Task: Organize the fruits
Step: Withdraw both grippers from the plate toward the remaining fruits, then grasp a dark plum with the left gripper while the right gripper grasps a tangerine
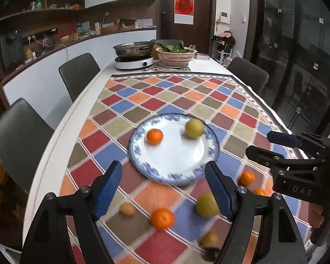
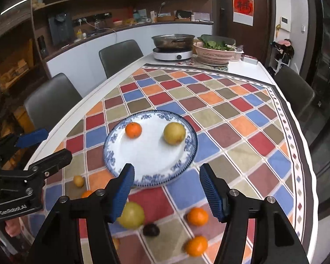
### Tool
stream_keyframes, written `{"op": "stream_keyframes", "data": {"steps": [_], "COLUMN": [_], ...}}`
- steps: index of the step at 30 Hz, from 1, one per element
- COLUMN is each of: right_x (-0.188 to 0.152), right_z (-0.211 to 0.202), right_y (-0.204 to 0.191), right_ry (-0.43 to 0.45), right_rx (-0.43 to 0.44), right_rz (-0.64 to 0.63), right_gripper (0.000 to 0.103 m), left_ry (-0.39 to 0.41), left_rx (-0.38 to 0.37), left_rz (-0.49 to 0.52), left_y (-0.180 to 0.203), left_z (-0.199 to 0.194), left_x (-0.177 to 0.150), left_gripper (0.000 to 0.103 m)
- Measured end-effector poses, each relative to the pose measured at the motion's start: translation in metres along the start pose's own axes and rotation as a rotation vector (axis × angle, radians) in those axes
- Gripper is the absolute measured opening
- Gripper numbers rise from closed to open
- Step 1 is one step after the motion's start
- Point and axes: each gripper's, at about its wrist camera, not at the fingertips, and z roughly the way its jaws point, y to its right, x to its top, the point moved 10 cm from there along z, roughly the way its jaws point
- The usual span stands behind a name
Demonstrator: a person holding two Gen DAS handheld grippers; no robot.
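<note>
A blue-rimmed white plate (image 1: 140, 151) (image 2: 114, 151) lies on the checkered cloth. On it sit an orange mandarin (image 1: 154, 136) (image 2: 133, 130) and a yellow-green pear (image 1: 194, 128) (image 2: 174, 133). My left gripper (image 1: 164, 189) is open and empty, above the plate's near rim. My right gripper (image 2: 167, 191) is open and empty, just short of the plate; it also shows in the left wrist view (image 1: 275, 145). Loose on the cloth near me lie a large yellow-green fruit (image 1: 205, 205) (image 2: 132, 215), mandarins (image 1: 162, 218) (image 2: 197, 216) (image 2: 196, 245), small yellow fruits (image 1: 127, 209) (image 2: 78, 180) and a dark fruit (image 2: 151, 230).
At the table's far end stand an induction cooker with a steel pan (image 1: 134, 55) (image 2: 172, 46) and a pink basket of greens (image 1: 176, 55) (image 2: 213, 52). Grey chairs (image 1: 79, 74) (image 2: 120, 56) line the left side, one (image 1: 248, 74) the right. The left table edge (image 1: 52, 143) is close.
</note>
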Motion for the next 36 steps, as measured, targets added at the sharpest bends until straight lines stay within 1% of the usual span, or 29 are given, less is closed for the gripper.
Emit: {"op": "stream_keyframes", "data": {"steps": [3, 6, 8, 11, 14, 17, 22, 29, 31, 33, 36], "right_x": [-0.013, -0.027, -0.038, -0.054, -0.070, -0.086, -0.111, -0.134, -0.139, -0.141, -0.144], "right_z": [-0.013, -0.024, -0.028, -0.034, -0.036, -0.035, -0.031, -0.015, -0.009, -0.005, 0.002], "right_y": [0.000, 0.001, 0.002, 0.005, 0.008, 0.011, 0.022, 0.034, 0.036, 0.038, 0.041], "right_ry": [0.010, 0.014, 0.003, -0.008, -0.024, -0.043, -0.078, -0.129, -0.140, -0.148, -0.158], "right_rx": [-0.010, -0.019, -0.023, -0.030, -0.049, -0.057, -0.067, -0.074, -0.079, -0.081, -0.083], "right_rz": [-0.010, -0.019, -0.022, -0.027, -0.037, -0.039, -0.002, 0.020, 0.020, 0.023, 0.028], "right_gripper": [0.062, 0.062, 0.062, 0.062, 0.062, 0.062, 0.062, 0.062, 0.062, 0.062, 0.062], "left_ry": [-0.008, -0.024, -0.043, -0.077, -0.120, -0.143, -0.191, -0.274, -0.312, -0.344, -0.370], "left_rx": [-0.019, -0.008, -0.019, -0.014, -0.049, -0.034, -0.056, -0.076, -0.090, -0.103, -0.111], "left_rz": [0.001, 0.008, 0.007, 0.016, 0.004, 0.024, 0.036, 0.040, 0.029, 0.016, 0.007], "left_y": [0.010, 0.016, 0.022, 0.030, 0.037, 0.042, 0.054, 0.062, 0.064, 0.066, 0.067], "left_z": [-0.010, -0.017, -0.020, -0.020, -0.017, -0.015, -0.008, 0.007, 0.013, 0.018, 0.024], "left_x": [-0.015, -0.033, -0.047, -0.067, -0.083, -0.096, -0.113, -0.136, -0.145, -0.153, -0.159], "left_gripper": [0.077, 0.077, 0.077, 0.077, 0.077, 0.077, 0.077, 0.077, 0.075, 0.068, 0.062]}}
